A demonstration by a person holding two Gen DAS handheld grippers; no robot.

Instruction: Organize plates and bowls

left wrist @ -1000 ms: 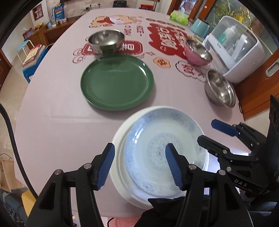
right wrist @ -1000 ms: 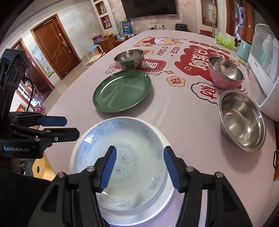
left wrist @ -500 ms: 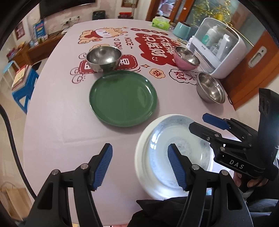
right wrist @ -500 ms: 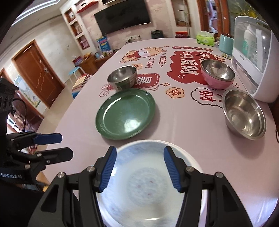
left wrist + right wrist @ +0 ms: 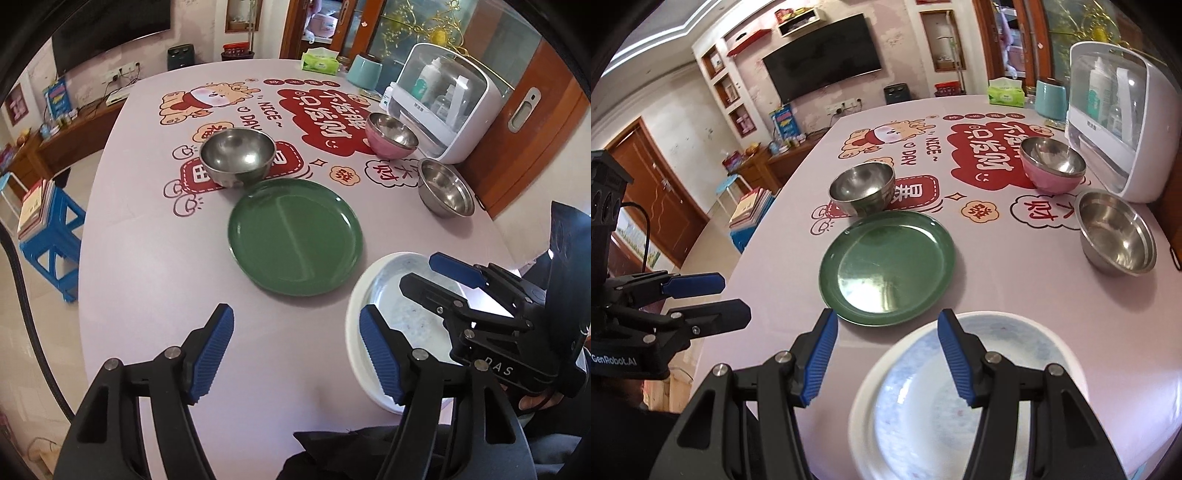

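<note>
A blue-patterned plate [image 5: 923, 398] lies stacked on a white plate [image 5: 860, 398] at the table's near edge. In the left wrist view this stack [image 5: 373, 277] sits to the lower right, partly behind the right gripper [image 5: 419, 271]. My left gripper [image 5: 295, 310] hovers over bare tablecloth left of the stack, its jaws opening with nothing between them. The right gripper [image 5: 886, 314] hangs open above the stack's far rim, holding nothing. Beyond lie a green plate [image 5: 295, 240], a steel bowl [image 5: 238, 155], a pink bowl [image 5: 391, 136] and a second steel bowl [image 5: 445, 188].
A white countertop cabinet [image 5: 443, 110] with bottles stands at the table's right edge, a teal cup [image 5: 365, 70] and tissue box [image 5: 319, 62] behind it. A blue stool [image 5: 48, 229] with books stands left of the table [image 5: 147, 258]. The left gripper [image 5: 735, 295] shows at the right view's left.
Both grippers have drawn back and risen from the stacked plates, which stay on the table. The left gripper has shifted left off the stack and its jaws have widened.
</note>
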